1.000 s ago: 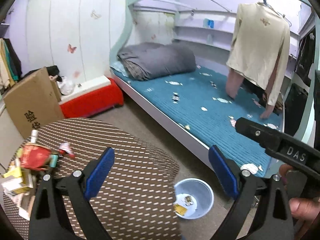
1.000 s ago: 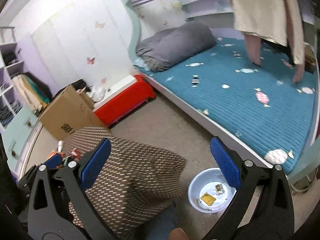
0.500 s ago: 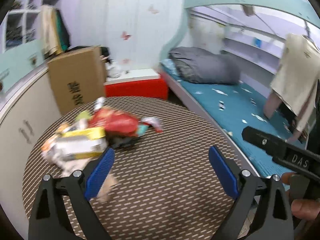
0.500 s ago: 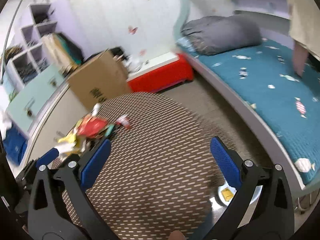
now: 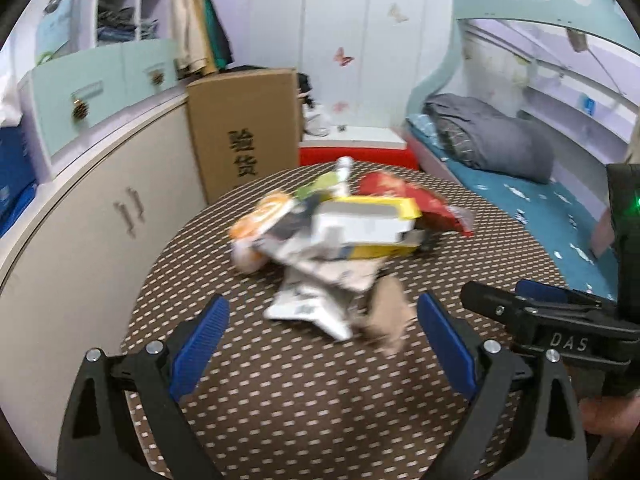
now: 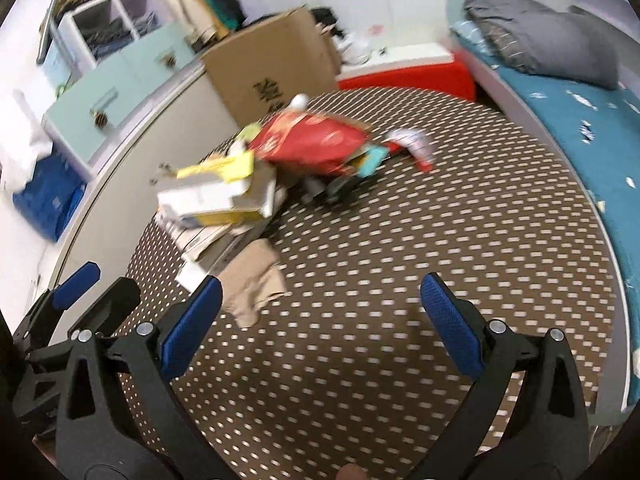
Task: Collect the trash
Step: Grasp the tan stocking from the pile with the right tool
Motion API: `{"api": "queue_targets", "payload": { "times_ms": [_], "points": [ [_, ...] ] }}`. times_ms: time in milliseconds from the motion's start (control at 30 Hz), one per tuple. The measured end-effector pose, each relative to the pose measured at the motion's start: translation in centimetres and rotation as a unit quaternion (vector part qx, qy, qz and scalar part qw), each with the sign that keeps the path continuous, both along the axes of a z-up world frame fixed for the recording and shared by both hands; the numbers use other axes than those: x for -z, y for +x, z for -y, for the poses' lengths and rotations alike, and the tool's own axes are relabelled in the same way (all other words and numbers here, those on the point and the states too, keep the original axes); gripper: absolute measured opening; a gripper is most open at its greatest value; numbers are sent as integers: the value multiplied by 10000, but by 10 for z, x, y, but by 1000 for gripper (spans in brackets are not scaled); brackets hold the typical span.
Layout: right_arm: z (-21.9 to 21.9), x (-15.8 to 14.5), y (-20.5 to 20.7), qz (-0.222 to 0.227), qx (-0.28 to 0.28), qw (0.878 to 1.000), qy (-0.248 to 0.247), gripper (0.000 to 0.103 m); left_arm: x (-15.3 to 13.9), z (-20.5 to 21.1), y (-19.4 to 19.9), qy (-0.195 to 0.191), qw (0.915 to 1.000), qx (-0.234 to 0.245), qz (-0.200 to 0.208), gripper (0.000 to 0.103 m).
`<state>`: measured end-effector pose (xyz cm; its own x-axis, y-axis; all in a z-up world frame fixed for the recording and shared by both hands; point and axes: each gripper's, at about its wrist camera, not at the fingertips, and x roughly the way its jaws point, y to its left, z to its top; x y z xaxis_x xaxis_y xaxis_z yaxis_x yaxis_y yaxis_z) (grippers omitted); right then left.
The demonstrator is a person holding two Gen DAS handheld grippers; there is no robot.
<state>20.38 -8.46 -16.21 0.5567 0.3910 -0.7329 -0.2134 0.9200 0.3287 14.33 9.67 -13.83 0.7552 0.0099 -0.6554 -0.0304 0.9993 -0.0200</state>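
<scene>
Left claw spread wide, nothing between its blue pads, hovering over the patterned counter; right claw likewise released and empty, over the same counter. Just ahead of the left claw lies a white crumpled paper with a brown cardboard scrap beside it to the right (both blurred). Beyond those, the main trash pile: a yellow-and-white box, an orange wrapper to its left, a red snack bag behind and to the right. From the right claw the pile sits ahead and to the left, the scrap nearest its left finger and the red bag on top at the far end. Judging by the wide-open pose with both claws aimed at the heap, this looks like an approach to pick the nearest piece, probably the paper or the scrap, since they lie loose at the pile's near edge and need no digging. Behind the pile, a cardboard carton stands against the cabinet; a bed runs off to the right. View differences: the left wrist shows the right tool's black body and a fingertip of the person's hand at lower right; the right wrist shows a teal item and a red-white wrapper at the pile's right side. No bin visible in either view.
</scene>
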Motion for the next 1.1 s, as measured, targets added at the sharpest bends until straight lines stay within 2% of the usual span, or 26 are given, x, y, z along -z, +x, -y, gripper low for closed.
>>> {"api": "queue_targets", "payload": {
  "times_ms": [100,167,233,367,400,433,500,633,767,867,900,933,967,1033,1100],
  "points": [
    [-23,9,8,-83,-227,9997,-102,97,9,-15,-5,25,9998,-171,-105,93],
    [-36,16,13,-173,-351,9991,-147,90,13,-25,-6,12,9995,-274,-172,93],
    [-48,25,20,-307,-447,9983,-223,79,14,-28,-7,-11,9993,-332,-195,93],
    [-64,31,26,-240,-618,9971,-361,75,12,-32,1,-6,9993,-330,-155,93],
    [-66,30,26,-221,-700,9968,-320,66,10,-31,4,-5,9995,-291,-135,93],
    [-66,29,25,-219,-805,9963,-200,51,8,-29,7,-4,9997,-227,-101,93],
    [-62,27,23,-226,-842,9961,-122,33,5,-25,15,-15,9999,-98,-44,93],
    [-45,21,18,-199,-785,9967,95,14,-1,-13,32,44,10000,62,35,93],
    [-26,19,16,-243,-649,9973,251,13,-2,-2,49,39,9998,204,19,93],
    [-21,22,20,-374,-570,9967,430,18,-1,4,57,10,9998,183,-21,93],
    [-22,22,20,-376,-552,9969,427,36,-2,4,58,-39,9999,124,-10,93],
    [-21,21,19,-353,-543,9970,433,64,-2,3,58,-74,9999,73,0,93],
    [-23,21,19,-301,-549,9970,446,70,-3,1,57,-103,9999,20,5,93],
    [-35,22,21,-316,-638,9963,485,70,-1,-5,55,-138,9999,-91,-21,93],
    [-48,27,26,-345,-719,9963,324,70,2,-8,52,-129,9998,-166,-67,93]
  ]
}}
